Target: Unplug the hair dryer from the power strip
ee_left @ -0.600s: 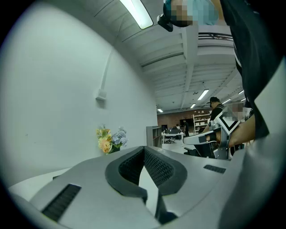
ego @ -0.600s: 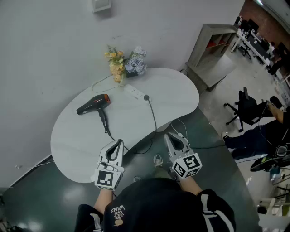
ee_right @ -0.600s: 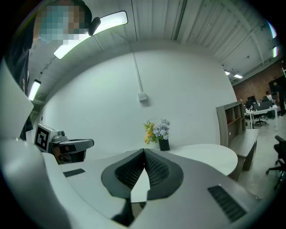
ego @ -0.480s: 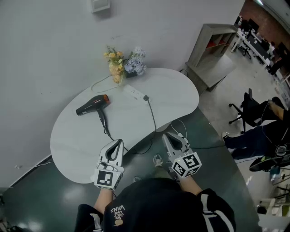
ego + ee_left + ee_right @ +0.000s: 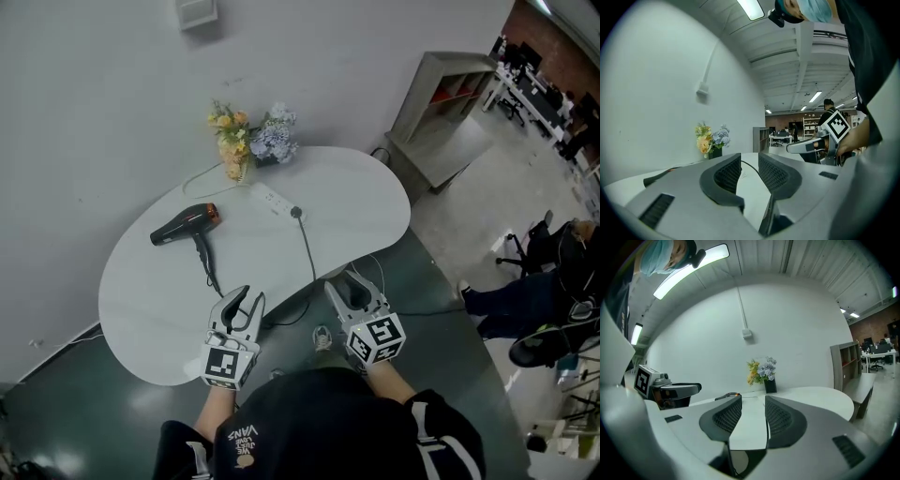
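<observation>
Head view: left tongs point(image 5: 248, 302) and right tongs point(image 5: 347, 286) gape empty at table point(image 5: 366, 202) edge. Dryer point(image 5: 178, 225) lies beyond, plug point(image 5: 296, 213) seated in strip point(image 5: 270, 199). Risk: unpinned strip lifts with plug.

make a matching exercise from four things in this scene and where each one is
Things:
1. hair dryer
2. power strip
3. flowers
4. shelf unit

Places:
A. on the floor, right of the table
B. upright at the table's far edge, by the wall
C. lying on the table's left part, nothing holding it
D. flat on the table, black plug at its end

Pairs: 1-C, 2-D, 3-B, 4-A
</observation>
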Demonstrator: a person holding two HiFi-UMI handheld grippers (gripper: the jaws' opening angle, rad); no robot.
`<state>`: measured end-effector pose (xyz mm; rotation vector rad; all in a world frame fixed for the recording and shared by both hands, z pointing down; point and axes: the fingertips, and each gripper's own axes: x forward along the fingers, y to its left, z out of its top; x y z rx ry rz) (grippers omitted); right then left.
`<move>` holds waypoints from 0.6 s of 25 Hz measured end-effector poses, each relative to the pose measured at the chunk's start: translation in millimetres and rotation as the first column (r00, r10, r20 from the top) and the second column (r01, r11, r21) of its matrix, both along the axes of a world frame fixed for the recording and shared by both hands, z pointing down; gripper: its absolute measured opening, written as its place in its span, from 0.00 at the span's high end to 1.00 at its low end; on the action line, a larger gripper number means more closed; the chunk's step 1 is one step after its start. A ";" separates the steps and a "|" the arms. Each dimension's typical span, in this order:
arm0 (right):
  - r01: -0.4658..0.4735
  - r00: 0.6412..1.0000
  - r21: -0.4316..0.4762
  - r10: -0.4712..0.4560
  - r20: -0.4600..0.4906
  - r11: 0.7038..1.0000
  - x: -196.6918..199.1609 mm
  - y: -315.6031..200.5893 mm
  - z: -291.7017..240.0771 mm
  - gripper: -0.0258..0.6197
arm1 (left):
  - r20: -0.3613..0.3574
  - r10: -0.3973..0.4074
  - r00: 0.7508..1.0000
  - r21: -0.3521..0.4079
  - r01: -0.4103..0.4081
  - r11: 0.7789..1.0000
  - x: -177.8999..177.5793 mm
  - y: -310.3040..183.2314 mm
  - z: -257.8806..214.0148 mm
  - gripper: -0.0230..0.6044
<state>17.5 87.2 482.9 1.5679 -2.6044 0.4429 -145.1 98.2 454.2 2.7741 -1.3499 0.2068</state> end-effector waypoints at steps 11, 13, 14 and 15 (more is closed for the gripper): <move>0.086 0.996 -0.049 -0.088 -0.025 0.995 32.8 -52.3 28.8 0.68 | 0.041 -0.072 0.997 -0.040 0.074 0.996 37.0 -44.3 23.5 0.73; 0.107 0.994 -0.057 -0.109 -0.030 0.993 38.1 -60.3 33.0 0.68 | 0.050 -0.088 0.995 -0.052 0.091 0.995 42.2 -51.5 28.5 0.72; 0.118 0.992 -0.061 -0.120 -0.031 0.991 41.1 -63.9 35.2 0.67 | 0.054 -0.096 0.994 -0.059 0.099 0.993 45.1 -54.4 31.1 0.71; 0.129 0.991 -0.066 -0.131 -0.032 0.990 44.2 -67.5 37.3 0.67 | 0.058 -0.104 0.993 -0.064 0.107 0.992 48.2 -57.3 33.4 0.70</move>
